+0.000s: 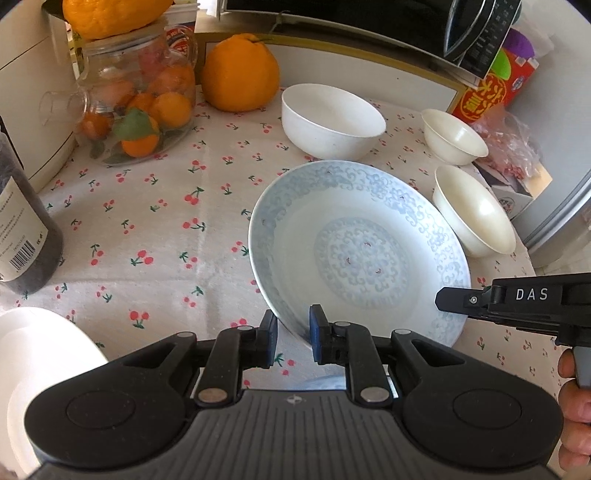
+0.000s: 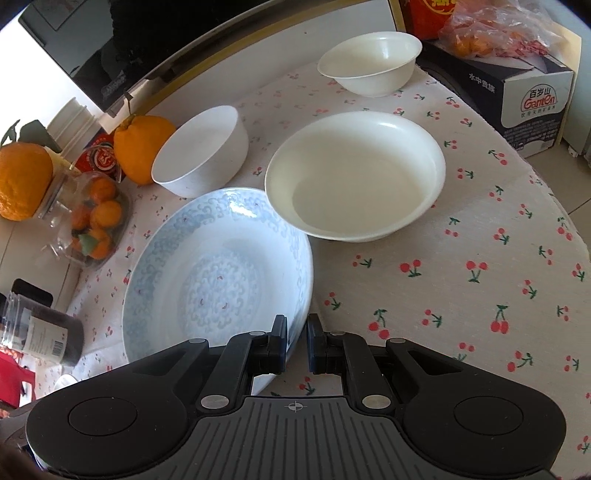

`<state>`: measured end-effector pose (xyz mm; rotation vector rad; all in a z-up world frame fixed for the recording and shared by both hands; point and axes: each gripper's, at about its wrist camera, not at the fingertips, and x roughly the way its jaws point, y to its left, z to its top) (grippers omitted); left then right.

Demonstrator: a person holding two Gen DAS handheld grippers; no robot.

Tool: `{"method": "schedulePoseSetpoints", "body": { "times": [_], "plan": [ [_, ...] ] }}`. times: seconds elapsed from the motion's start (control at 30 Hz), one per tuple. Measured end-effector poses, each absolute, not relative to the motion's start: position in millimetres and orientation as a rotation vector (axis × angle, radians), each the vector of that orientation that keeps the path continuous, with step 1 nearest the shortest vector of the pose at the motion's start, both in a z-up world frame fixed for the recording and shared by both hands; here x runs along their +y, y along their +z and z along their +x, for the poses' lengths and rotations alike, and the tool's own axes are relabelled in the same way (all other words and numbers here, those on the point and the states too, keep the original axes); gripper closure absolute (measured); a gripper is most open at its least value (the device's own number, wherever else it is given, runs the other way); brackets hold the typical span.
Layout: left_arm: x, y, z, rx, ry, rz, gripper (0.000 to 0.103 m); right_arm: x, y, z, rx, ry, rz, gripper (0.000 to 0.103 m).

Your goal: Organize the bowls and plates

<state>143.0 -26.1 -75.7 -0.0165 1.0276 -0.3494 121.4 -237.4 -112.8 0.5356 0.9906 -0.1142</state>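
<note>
A pale blue patterned plate [image 1: 362, 243] [image 2: 218, 280] hangs tilted over the cherry-print tablecloth [image 1: 147, 229]. My left gripper [image 1: 294, 341] is shut on its near rim. My right gripper [image 2: 296, 343] is shut on the opposite rim, and in the left wrist view it comes in from the right side [image 1: 448, 300]. A deep white bowl [image 1: 332, 122] [image 2: 201, 151] stands behind the plate. A wide cream bowl [image 1: 476, 210] [image 2: 354, 173] and a small cream bowl [image 1: 454, 136] [image 2: 369, 62] stand to its right. Part of a white dish [image 1: 37, 369] shows at the lower left.
A glass jar of tangerines [image 1: 136, 107] [image 2: 92, 218], large oranges [image 1: 240, 74] [image 2: 142, 147] and a dark bottle [image 1: 22, 229] [image 2: 40, 332] crowd the left. A microwave [image 1: 406, 26] sits behind. A cardboard box [image 2: 517, 96] stands at the right, near the table's rounded edge [image 2: 576, 236].
</note>
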Motion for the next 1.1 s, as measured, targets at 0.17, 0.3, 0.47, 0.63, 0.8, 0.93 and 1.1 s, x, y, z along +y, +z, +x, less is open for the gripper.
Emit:
{"method": "schedulePoseSetpoints", "body": {
  "times": [0.17,0.3,0.47,0.63,0.8,0.93,1.1],
  "plan": [
    [-25,-75,141,1.044,-0.362,-0.018,0.087,-239,-111,118,1.000,-0.115,0.527,0.092],
    [-27,-75,140,1.055,-0.372,-0.014,0.087,-240,-111,116,1.010,-0.120,0.524,0.092],
    [-28,-74,139,1.068,-0.377,-0.013,0.087,-239,-109,115,1.022,-0.120,0.516,0.092],
    [-29,-73,138,1.082,-0.381,-0.008,0.086,-239,-109,114,1.031,-0.119,0.509,0.092],
    [-28,-73,137,1.091,-0.383,-0.010,0.086,-238,-108,113,1.036,-0.116,0.500,0.091],
    [-29,-73,136,1.090,-0.379,-0.013,0.085,-239,-109,113,1.035,-0.114,0.512,0.091],
    [-35,-69,133,1.055,-0.383,0.063,0.074,-242,-108,111,1.044,-0.110,0.552,0.083]
  ]
}}
